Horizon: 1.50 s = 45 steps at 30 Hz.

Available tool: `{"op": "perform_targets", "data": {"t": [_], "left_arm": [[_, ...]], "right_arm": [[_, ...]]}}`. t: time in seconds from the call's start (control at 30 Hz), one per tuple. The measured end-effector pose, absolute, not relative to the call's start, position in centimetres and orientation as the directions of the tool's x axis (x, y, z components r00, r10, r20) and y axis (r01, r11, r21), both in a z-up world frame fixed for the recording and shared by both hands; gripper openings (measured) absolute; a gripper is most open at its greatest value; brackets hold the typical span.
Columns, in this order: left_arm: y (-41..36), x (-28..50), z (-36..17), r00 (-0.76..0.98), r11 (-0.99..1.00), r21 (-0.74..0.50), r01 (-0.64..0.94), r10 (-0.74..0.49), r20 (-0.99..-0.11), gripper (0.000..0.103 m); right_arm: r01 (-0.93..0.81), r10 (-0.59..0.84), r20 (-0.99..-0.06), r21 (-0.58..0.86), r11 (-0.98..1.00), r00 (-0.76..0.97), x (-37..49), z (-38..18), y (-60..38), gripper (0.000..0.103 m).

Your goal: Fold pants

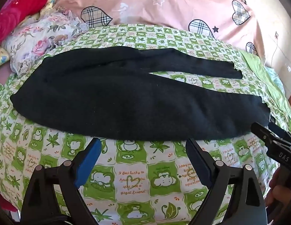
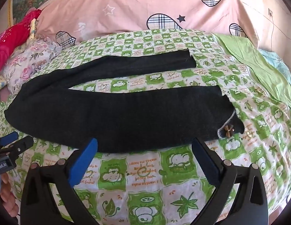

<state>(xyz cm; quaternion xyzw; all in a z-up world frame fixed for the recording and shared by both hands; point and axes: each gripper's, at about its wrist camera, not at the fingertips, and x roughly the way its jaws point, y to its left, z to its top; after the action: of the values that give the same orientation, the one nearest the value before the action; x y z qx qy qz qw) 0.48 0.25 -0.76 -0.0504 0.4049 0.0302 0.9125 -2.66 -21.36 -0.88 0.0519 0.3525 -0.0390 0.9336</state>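
Note:
Black pants [image 1: 111, 95] lie flat on the green-and-white patterned bedsheet [image 1: 130, 180], waist to the left, two legs spread to the right. In the right wrist view the pants [image 2: 108, 116] show a small bow trim [image 2: 228, 131] at the near leg's cuff. My left gripper [image 1: 143, 146] is open and empty, just in front of the pants' near edge. My right gripper [image 2: 145, 146] is open and empty, at the near leg's edge by the cuff. The right gripper also shows in the left wrist view [image 1: 265, 135], and the left gripper in the right wrist view [image 2: 16, 140].
A pink quilt with plaid hearts [image 1: 164, 5] is piled behind the pants. A floral cloth [image 1: 42, 41] and red fabric [image 1: 12, 16] lie at the back left. A green sheet [image 2: 258, 71] lies at the right.

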Motion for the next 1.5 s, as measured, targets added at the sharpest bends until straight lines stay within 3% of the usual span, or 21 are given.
{"op": "perform_targets", "data": {"t": [1.5], "left_arm": [[0.1,0.1,-1.3,0.667,0.995,-0.046,-0.094,0.029,-0.744,0.093]], "right_arm": [[0.074,-0.005,-0.652,0.078,0.994,0.758,-2.9,-0.5,-20.2,0.101]]}}
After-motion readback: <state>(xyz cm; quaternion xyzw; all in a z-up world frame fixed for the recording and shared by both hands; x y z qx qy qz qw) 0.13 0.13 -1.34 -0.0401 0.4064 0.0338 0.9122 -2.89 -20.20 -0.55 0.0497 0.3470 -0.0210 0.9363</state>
